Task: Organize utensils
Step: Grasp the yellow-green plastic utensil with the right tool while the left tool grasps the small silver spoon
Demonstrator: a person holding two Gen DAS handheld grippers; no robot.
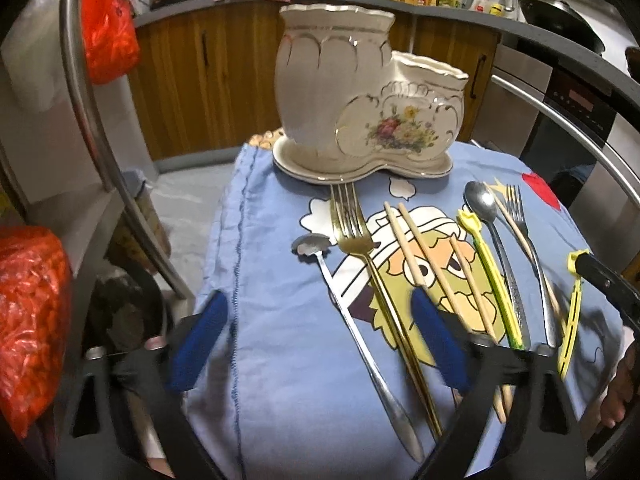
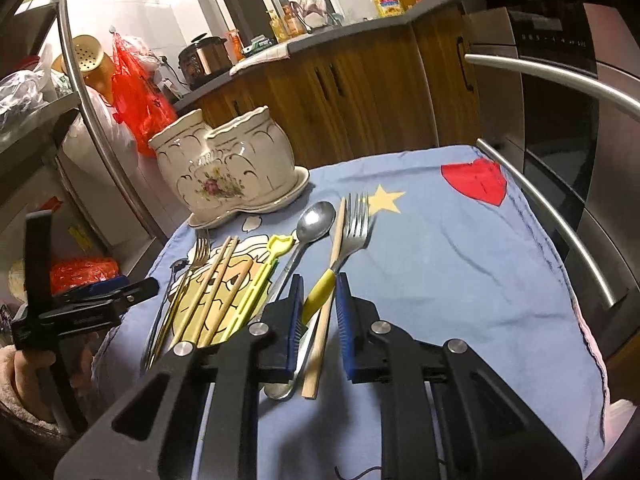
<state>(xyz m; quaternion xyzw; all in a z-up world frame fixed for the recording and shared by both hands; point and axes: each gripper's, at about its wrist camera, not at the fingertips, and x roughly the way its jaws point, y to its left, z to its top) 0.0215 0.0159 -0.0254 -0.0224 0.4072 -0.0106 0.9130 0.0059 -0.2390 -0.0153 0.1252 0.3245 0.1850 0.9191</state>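
Note:
A white ceramic utensil holder (image 1: 360,92) with a flower print stands on its saucer at the far end of a blue cloth (image 1: 280,360); it also shows in the right wrist view (image 2: 224,164). On the cloth lie a small silver spoon (image 1: 348,320), a gold fork (image 1: 372,272), wooden chopsticks (image 1: 420,248), yellow plastic pieces (image 1: 492,272), a steel spoon (image 2: 316,220) and a steel fork (image 2: 352,236). My left gripper (image 1: 316,340) is open above the small spoon and gold fork. My right gripper (image 2: 318,308) is part open around a yellow-handled piece (image 2: 318,298), a chopstick and the fork handle.
Curved metal rails (image 2: 552,208) edge the cart on both sides. Red plastic bags (image 1: 108,20) hang at the left. Wooden cabinets (image 1: 208,80) and a dark counter with bottles stand behind. An oven (image 2: 560,100) stands at the right.

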